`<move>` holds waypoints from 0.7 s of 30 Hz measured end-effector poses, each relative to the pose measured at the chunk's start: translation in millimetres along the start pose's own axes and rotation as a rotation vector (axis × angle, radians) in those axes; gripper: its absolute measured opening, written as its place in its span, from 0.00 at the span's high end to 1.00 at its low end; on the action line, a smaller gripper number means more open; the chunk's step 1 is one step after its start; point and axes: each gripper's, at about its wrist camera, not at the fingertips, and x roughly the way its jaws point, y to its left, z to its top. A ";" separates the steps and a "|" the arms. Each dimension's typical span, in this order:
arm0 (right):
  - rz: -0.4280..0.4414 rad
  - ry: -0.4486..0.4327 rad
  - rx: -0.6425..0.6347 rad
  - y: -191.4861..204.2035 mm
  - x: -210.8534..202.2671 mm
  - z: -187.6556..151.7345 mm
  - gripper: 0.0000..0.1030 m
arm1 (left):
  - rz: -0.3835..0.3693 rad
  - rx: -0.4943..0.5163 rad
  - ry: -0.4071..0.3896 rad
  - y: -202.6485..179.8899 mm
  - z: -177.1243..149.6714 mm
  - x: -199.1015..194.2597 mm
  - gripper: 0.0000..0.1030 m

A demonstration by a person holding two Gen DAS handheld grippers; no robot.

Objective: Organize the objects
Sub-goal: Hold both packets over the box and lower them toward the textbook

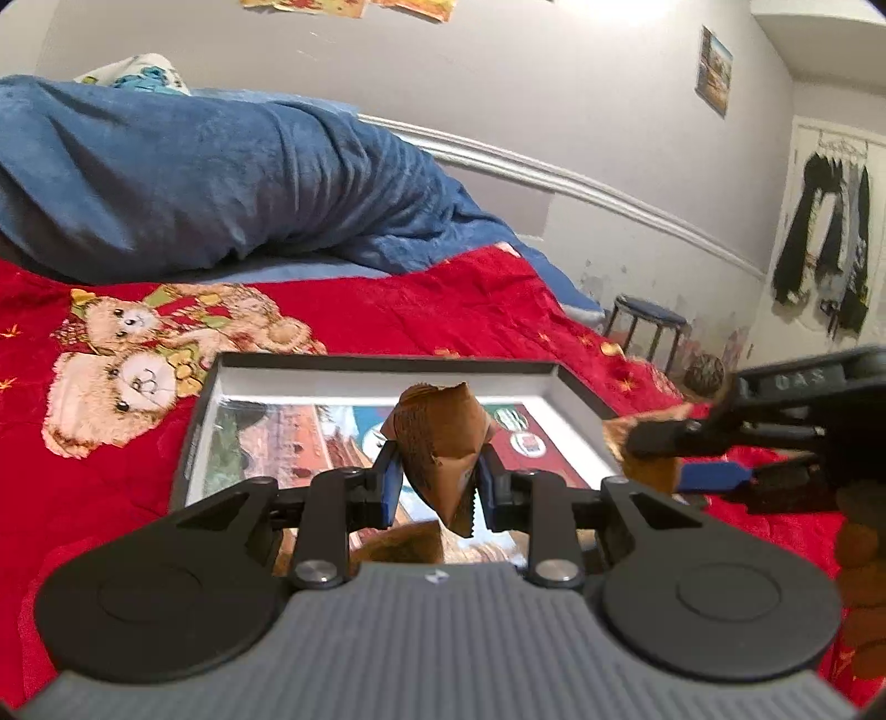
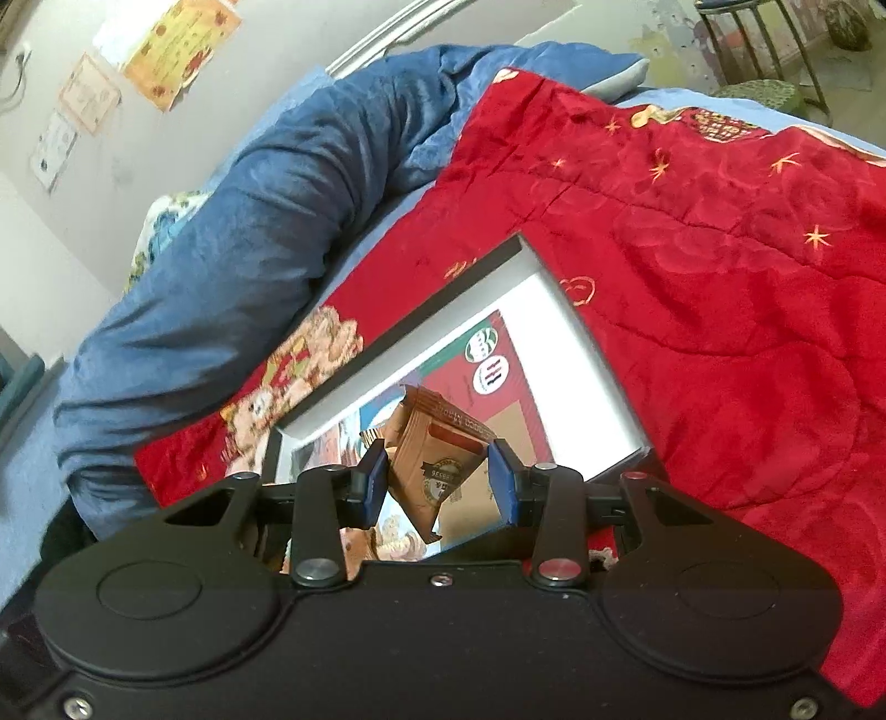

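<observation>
so both grippers are over a shallow open box w/ dark outer walls, a white inner rim and a colourful printed picture on its floor (image 1: 576, 387), which lies on a red quilted bedspread w/ teddy-bear print and small gold stars (image 1: 127, 487). left gripper (image 1: 437, 487) has its blue-padded jaws narrowed onto a brown foil sachet w/ a serrated end (image 1: 437, 443); pads press it on both sides, sachet stands roughly upright, crumpled top sticking up above the fingers, toothed end pointing down toward the box floor. it's held above the box, not lying in it.

right gripper (image 2: 440, 479) is likewise narrowed around a second copper-brown sachet w/ a round green-and-white emblem (image 2: 437, 459), tilted, one corner hanging down below the pads. left pad touches it; right pad looks right at its edge, contact there hard to call for sure. this sachet also hangs over the box (image 2: 598, 360), near the printed floor's logo end.

in the left wrist view the right gripper (image 1: 659, 459) shows at the right edge, black w/ a blue pad, brown packet in its jaws, just beside the box's right wall.

behind the box: a bunched blue plush blanket (image 1: 221, 177) along the wall side of the bed, a round dark stool w/ metal legs (image 1: 648, 321) on the floor past the bed corner, dark clothes hanging on a white door (image 1: 825, 243), and paper sheets stuck on the pale wall (image 2: 166, 50).
</observation>
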 end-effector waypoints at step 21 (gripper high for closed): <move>-0.013 0.072 -0.105 16.6 17.9 -16.9 0.64 | -0.041 0.067 0.049 -14.0 -15.6 11.4 0.67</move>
